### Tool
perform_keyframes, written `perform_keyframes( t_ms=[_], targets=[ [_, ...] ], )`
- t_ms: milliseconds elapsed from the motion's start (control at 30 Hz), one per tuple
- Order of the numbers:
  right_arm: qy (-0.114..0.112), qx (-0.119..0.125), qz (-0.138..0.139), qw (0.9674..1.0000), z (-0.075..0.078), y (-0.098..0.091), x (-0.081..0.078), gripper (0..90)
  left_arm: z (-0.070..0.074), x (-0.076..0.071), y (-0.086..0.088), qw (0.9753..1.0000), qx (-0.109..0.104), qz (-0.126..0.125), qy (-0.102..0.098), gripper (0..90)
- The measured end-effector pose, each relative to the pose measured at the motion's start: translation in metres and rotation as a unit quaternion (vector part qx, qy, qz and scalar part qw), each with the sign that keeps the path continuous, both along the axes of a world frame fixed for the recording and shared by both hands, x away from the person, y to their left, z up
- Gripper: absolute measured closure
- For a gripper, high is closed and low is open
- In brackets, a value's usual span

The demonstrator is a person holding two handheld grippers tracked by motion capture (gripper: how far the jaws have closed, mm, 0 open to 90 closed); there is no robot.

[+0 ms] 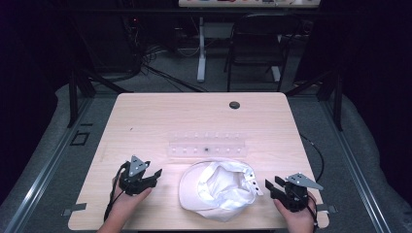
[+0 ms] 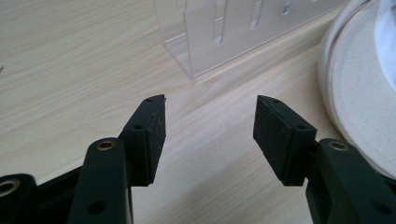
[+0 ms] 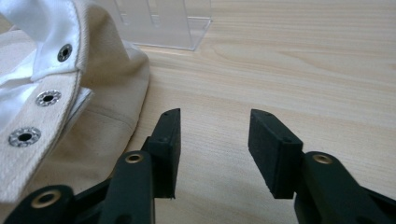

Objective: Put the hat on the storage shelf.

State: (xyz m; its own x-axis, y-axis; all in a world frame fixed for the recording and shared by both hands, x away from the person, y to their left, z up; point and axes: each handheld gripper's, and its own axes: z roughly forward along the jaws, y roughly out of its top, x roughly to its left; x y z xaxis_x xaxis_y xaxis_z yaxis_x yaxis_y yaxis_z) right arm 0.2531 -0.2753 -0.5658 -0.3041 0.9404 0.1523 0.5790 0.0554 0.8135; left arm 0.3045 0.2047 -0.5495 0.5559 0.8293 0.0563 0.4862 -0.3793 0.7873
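Cream cap (image 1: 216, 189) upside down on table (image 1: 145, 116), clear rack (image 1: 206, 144) behind. Left gripper (image 1: 154, 175) and right gripper (image 1: 270, 186) flank it, jaws apart, empty.

At the centre of the frame I see my light wooden table (image 1: 145, 116), with a dark round hole (image 1: 234, 105) near its far edge. Behind it, at the top — a black folding chair (image 1: 257, 43) and a white table leg (image 1: 201, 48). Black cables (image 1: 160, 73) lie on the grey floor (image 1: 43, 145), upper left.
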Motion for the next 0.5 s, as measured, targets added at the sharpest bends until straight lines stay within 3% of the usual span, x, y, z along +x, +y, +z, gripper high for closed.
perform_keyframes(
  t_ms=[67,167,233,300,367,500],
  targets=[
    [0.018,-0.018,-0.002,0.9997,0.003,0.0,0.001,51.4,0.0,0.0,-0.001,1.0,0.005,0.0,-0.002,44.3],
    [0.039,-0.026,0.007,0.9989,0.009,0.001,0.003,51.1,-0.001,0.0,0.0,0.9999,0.01,-0.001,-0.002,44.1],
    [0.045,-0.024,0.014,0.9986,0.015,0.003,0.003,51.3,-0.001,0.002,0.0,1.0,0.009,0.001,-0.002,44.0],
    [0.046,-0.025,0.018,0.9985,0.02,0.005,0.004,52.2,-0.003,0.003,0.001,0.9999,-0.003,0.003,0.014,45.3],
    [0.046,-0.028,0.021,0.9983,0.024,0.007,0.005,52.0,-0.004,0.004,0.0,0.9998,0.002,0.002,0.021,45.4],
    [0.06,-0.021,0.03,0.9975,0.033,0.011,0.008,51.8,-0.002,0.002,0.0,0.9999,0.002,-0.001,0.011,44.9]
  ],
)
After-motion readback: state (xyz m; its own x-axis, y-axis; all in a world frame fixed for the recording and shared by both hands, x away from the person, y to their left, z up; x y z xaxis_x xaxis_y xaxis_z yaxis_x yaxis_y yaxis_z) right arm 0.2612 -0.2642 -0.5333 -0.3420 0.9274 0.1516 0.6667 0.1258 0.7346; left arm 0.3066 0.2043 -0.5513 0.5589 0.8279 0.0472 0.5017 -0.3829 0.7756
